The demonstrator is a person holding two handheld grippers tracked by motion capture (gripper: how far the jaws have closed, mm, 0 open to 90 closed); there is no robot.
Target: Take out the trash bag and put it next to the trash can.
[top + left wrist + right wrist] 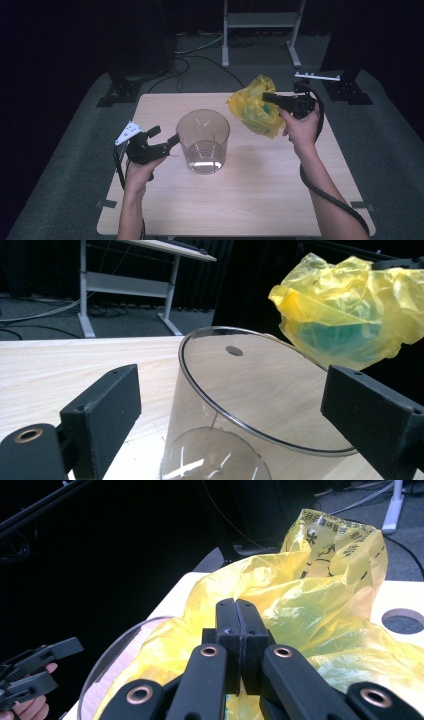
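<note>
— Where's the bin (pixel 203 141)?
— Mid-table (pixel 260 200). The left gripper (pixel 162 137) sits at its nine o'clock.
— The bag (pixel 254 106)?
— At two o'clock, above the table, in the right gripper (pixel 270 97).

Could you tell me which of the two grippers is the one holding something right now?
The right gripper: its fingers are shut on the yellow plastic bag, held up beside the clear container. The left gripper is open, with nothing between its fingers.
</note>
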